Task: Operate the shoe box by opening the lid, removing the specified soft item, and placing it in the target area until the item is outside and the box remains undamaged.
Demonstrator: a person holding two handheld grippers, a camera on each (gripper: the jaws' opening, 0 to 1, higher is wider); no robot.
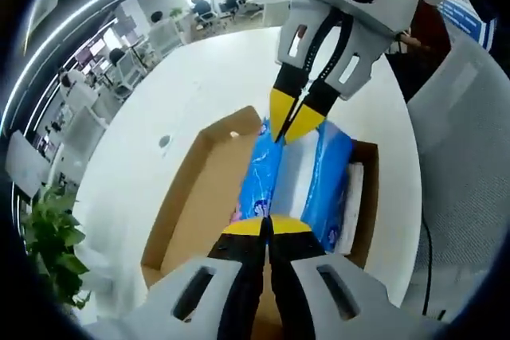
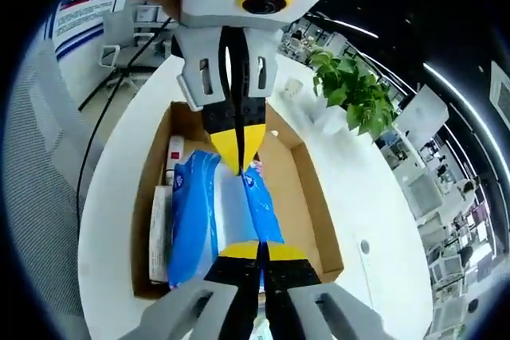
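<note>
Both claws are clamped on the blue pack over the open shoe box.

The left claw (image 1: 267,227) is seen pinched shut on one end of the blue-and-white soft pack (image 1: 291,177), and the right claw (image 2: 260,251) is clenched on the opposite end of it (image 2: 219,216). The pack is stretched between them above the brown cardboard box (image 1: 187,205), whose lid is off; it lies on a round white surface (image 1: 127,189). White items are tucked along one box wall (image 2: 159,232). A potted plant (image 2: 351,89) stands at the surface's edge.
</note>
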